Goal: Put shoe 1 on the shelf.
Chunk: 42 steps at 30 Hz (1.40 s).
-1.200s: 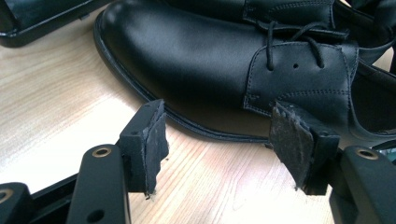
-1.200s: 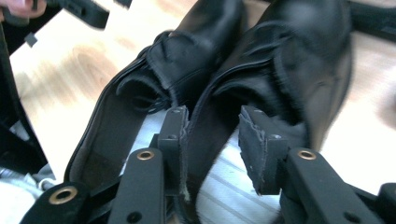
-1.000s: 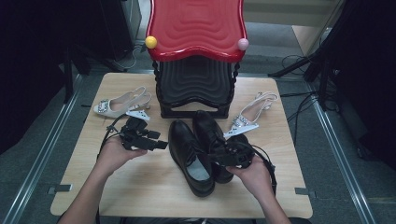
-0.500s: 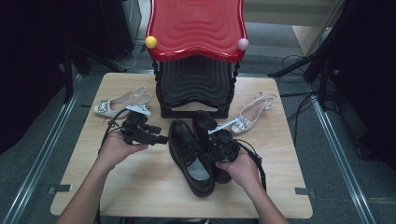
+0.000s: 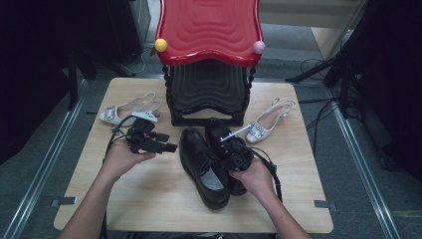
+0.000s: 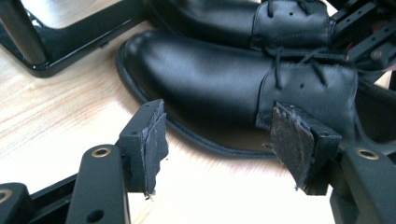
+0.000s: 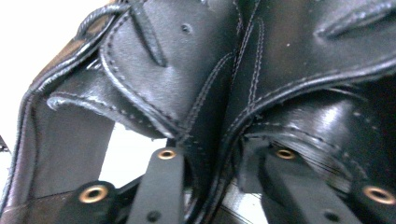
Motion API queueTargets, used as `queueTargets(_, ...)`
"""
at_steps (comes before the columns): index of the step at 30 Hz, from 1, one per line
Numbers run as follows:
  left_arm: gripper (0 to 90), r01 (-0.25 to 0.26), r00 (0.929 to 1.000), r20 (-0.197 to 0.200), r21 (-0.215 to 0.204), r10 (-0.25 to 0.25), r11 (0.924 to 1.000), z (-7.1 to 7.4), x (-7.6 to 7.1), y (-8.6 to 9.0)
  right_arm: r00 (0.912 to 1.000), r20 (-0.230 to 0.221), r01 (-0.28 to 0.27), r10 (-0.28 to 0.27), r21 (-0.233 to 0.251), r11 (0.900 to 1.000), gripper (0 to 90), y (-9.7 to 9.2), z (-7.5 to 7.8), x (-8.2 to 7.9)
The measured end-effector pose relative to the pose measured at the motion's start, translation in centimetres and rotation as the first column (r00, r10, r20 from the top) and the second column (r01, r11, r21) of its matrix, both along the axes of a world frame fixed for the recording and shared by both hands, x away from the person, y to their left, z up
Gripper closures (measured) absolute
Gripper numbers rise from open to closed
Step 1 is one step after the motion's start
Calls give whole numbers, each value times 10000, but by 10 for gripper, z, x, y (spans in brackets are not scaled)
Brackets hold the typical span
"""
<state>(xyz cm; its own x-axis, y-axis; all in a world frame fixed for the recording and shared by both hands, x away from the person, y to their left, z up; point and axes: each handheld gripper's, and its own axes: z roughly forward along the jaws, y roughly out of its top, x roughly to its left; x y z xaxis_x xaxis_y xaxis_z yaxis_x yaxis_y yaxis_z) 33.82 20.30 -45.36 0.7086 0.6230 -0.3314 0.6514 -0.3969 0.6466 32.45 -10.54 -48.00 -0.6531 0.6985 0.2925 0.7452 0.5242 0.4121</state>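
Note:
Two black lace-up shoes lie side by side at the table's middle, the left shoe (image 5: 199, 162) beside the right shoe (image 5: 216, 130). My right gripper (image 5: 233, 155) sits over their openings; its jaws have just been closing. In the right gripper view, my right gripper (image 7: 217, 161) pinches the two touching inner collars (image 7: 205, 93) together. My left gripper (image 5: 170, 147) hovers left of the shoes, open and pointing at them. In the left gripper view the left gripper (image 6: 219, 140) frames the side of the nearer shoe (image 6: 210, 79) without touching it.
A black rack with a wavy red top (image 5: 209, 30) stands behind the shoes, its base (image 6: 70, 46) near the toes. One white slingback (image 5: 130, 107) lies at the left, another (image 5: 268, 123) at the right. Bare wood (image 5: 149, 194) lies in front.
The right hand has moved left and slightly down onto the black shoes, and its jaws have closed on their collars. The left hand has stayed about where it was.

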Motion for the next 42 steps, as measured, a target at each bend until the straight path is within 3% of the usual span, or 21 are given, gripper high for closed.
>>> queueTargets(9, 367, -66, 9999, 108, 65, 65, 10000, 0, 0, 6, 9992, -365, -159, 168, 242, 9996, 830, -12, 4, -2)
queueTargets(18, 366, -531, 9985, 122, 86, 530, 9986, -1, -4, 24, 9972, -724, -60, 169, 1488, 9888, 833, -35, 22, -2)
queueTargets(30, 358, -770, 9968, 217, 247, 765, 9967, -3, -11, 36, 9979, -559, -164, 328, 2731, 9618, 832, -54, 64, -7)
queueTargets(36, 358, -746, 9969, 271, 303, 738, 9967, -3, -13, 38, 9985, -522, 44, 145, 3450, 9386, 832, -57, 81, 1)
queueTargets(42, 358, -752, 9968, 296, 297, 744, 9967, -3, -14, 39, 9988, -90, 483, -485, 3772, 9249, 831, -56, 101, 18)
